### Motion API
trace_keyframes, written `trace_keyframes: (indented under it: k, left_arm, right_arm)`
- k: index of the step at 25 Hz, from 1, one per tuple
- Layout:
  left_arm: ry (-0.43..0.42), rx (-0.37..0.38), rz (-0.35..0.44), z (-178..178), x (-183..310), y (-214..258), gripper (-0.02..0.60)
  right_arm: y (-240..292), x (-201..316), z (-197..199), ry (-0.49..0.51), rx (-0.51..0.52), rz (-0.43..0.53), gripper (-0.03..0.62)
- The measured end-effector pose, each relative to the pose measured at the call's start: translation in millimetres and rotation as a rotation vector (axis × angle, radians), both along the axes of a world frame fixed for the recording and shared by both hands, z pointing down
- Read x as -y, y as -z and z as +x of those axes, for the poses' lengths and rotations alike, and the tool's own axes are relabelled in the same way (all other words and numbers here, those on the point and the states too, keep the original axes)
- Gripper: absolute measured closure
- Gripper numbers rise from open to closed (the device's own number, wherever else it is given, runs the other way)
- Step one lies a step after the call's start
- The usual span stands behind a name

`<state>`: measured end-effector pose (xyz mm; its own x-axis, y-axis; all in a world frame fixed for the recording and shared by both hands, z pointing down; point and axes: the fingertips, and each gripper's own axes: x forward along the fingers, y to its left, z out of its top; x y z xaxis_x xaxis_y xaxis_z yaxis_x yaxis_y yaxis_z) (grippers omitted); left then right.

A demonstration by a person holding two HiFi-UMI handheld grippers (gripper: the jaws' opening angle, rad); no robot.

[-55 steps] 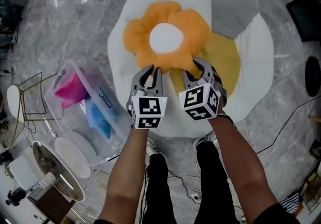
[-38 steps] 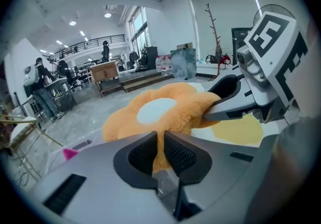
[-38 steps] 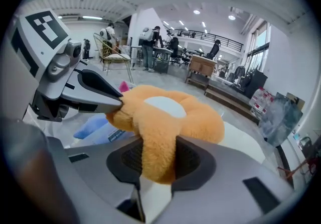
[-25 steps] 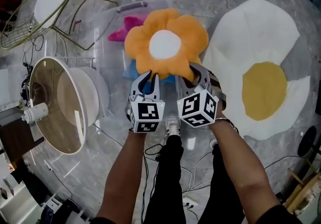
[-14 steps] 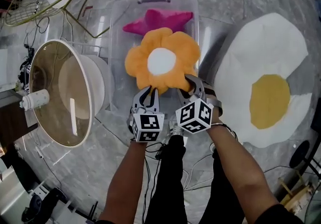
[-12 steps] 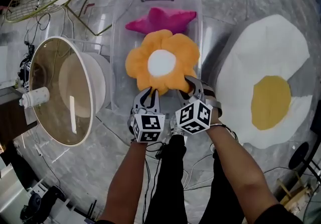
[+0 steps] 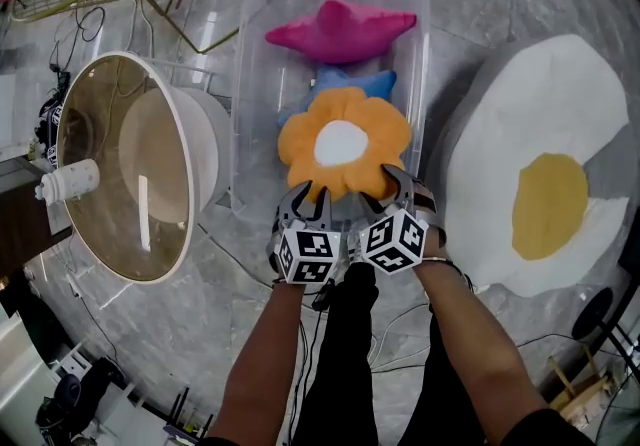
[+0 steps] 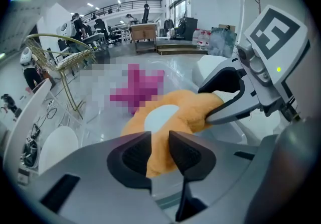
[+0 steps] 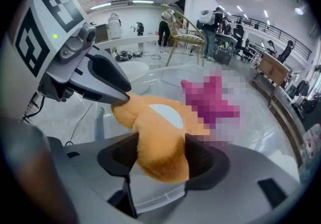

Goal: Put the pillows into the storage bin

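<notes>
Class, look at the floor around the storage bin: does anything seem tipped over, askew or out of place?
Left of the storage bin, the large round white piece with a tinted disc appears to lie tipped on its side. Nothing looks spilled or damaged.

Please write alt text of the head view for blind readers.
The left gripper and right gripper, their jaws just opening, hold an orange flower pillow by its near petals over a storage bin holding a pink pillow and a blue pillow.
</notes>
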<state>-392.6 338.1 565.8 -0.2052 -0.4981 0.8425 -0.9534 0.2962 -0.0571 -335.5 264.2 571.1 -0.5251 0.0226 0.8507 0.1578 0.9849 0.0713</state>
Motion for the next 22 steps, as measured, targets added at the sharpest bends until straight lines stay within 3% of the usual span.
trace_keyframes:
  k: [3,6,11,15,19,22]
  left_arm:
    - [-0.006,0.029,-0.003,-3.2,-3.8,0.3,0.435]
    - [0.021,0.023,0.011,-7.9,-6.8,4.1,0.405]
    - [0.04,0.037,0.037,-14.5,-8.5,16.9,0.405]
    - [0.041,0.028,0.073,-3.5,5.3,41.3,0.41]
    - [0.054,-0.011,0.155,16.7,31.0,89.1,0.411]
    - [0.038,0.0,0.205,26.7,49.3,148.5,0.411]
  right_arm:
    - [2.0,-7.2,0.5,0.019,0.024,-0.006,0.228]
    - [10.7,-9.4,1.9,0.003,0.065,-0.037,0.193]
    - [39.9,-0.6,5.9,-0.054,0.13,-0.031,0.185]
    - [68.1,16.7,16.8,-0.144,0.163,-0.08,0.187]
    - [122.0,42.1,32.2,-0.269,0.245,-0.139,0.187]
    - [175.1,63.1,46.8,-0.356,0.297,-0.147,0.187]
